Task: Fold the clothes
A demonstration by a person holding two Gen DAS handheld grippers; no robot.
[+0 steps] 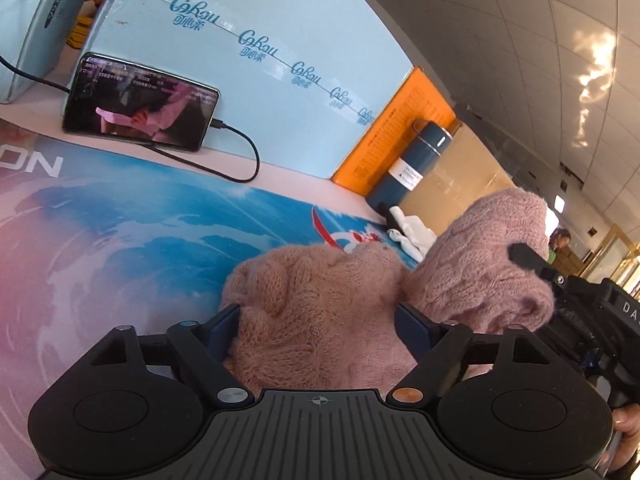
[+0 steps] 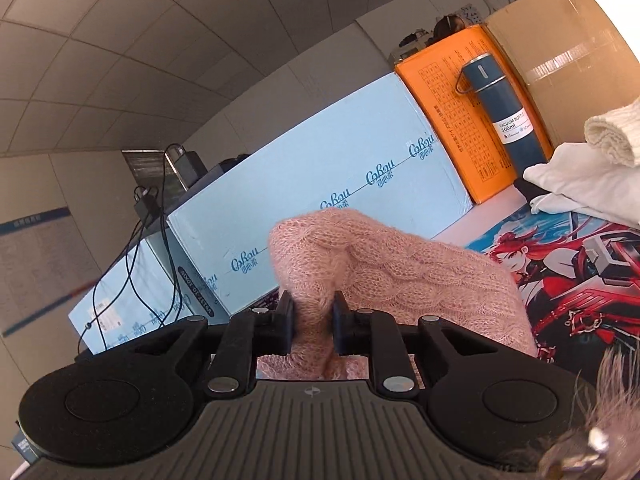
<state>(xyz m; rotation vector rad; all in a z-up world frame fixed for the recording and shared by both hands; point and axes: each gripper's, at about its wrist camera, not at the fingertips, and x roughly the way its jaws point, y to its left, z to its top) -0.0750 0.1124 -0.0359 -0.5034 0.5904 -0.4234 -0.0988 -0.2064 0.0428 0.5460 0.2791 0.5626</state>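
Ahead of the left tongs [image 1: 316, 332], beyond the pink knit [image 1: 320, 312], the tabletop [image 1: 120, 232] lies bare as far as the phone [image 1: 140, 102], its cable [image 1: 244, 160] and the blue box [image 1: 256, 92]. To their right, the flask [image 1: 408, 164], orange box [image 1: 396, 128] and white cloth [image 1: 408, 232] block passage.

Count at inspection: one pink knitted garment [image 1: 320, 304], two grippers, namely the left gripper [image 1: 318, 328] and the right gripper [image 2: 313, 322]. Background stock: two light blue cartons, the larger carton [image 2: 320, 168] and the smaller carton [image 2: 132, 288]; one orange box [image 2: 452, 112]; one brown cardboard box [image 2: 568, 52]. Sundries: one dark blue vacuum bottle [image 2: 500, 108], one phone [image 1: 140, 102], one pile of white cloth [image 2: 580, 184], one printed mat [image 1: 120, 232].
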